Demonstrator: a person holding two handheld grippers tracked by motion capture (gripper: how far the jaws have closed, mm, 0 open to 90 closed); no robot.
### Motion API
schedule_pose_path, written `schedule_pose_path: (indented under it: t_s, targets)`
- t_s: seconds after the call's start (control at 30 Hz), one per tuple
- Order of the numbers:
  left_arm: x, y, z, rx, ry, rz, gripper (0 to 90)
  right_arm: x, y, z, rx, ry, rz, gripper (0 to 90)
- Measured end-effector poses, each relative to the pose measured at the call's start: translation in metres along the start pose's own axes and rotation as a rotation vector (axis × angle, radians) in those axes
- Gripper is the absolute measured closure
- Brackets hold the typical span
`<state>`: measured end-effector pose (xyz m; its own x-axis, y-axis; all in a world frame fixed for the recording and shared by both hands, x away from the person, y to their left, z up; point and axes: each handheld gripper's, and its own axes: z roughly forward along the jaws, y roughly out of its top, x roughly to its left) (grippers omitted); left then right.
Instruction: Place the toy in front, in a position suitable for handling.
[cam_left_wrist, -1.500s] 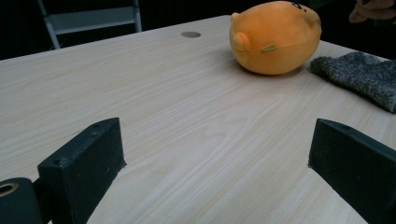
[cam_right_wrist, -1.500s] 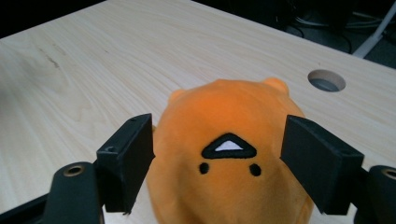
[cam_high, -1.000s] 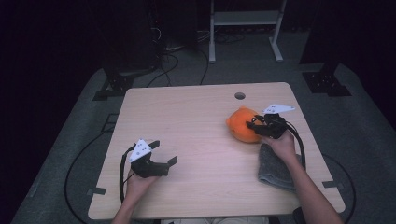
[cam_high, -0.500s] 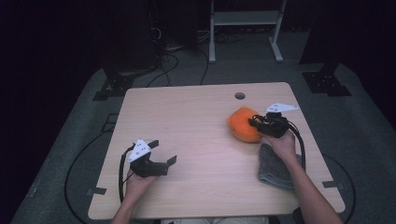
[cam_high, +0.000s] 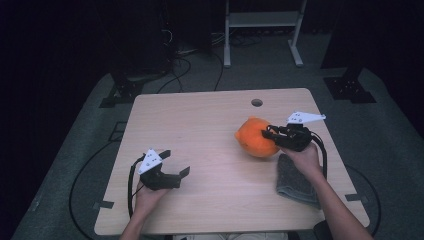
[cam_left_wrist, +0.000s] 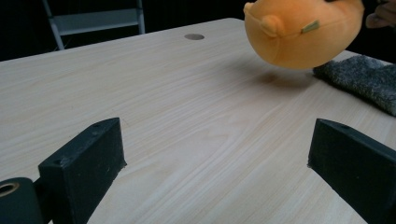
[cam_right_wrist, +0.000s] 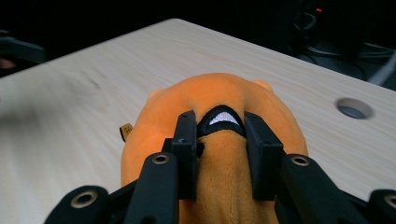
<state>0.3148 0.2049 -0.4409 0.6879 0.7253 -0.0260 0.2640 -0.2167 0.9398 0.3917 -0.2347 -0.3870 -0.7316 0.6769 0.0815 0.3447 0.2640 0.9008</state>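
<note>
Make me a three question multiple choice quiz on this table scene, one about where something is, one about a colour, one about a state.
1. Where does the grey cloth lie?
A. under the person's right forearm
B. beside the left gripper
C. over the table's hole

2. What colour is the plush toy?
A. green
B. orange
C. white

3. What state is the right gripper in?
A. open above the bare table
B. lying on the cloth
C. shut on the plush toy

Answers:
1 A, the high view shows the cloth near the table's right edge beneath that forearm.
2 B, it is orange in every view.
3 C, the right gripper view shows its fingers pinching a fold of the toy, which the left gripper view shows lifted off the table.
</note>
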Motion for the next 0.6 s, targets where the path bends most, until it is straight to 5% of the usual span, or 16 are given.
schedule_pose_path:
  t_s: [0.17,0.27,0.6]
  targets:
    - [-0.003,0.001,0.000,-0.002,-0.009,0.020,2.8,0.017,0.003,0.002,-0.009,0.087,-0.017,68.3]
    - [-0.004,0.001,0.000,-0.001,-0.016,0.021,2.8,0.037,0.005,0.007,0.005,0.141,-0.067,68.2]
    - [-0.003,0.002,-0.002,-0.027,-0.043,0.006,2.8,0.065,-0.008,0.021,0.037,0.249,-0.133,68.1]
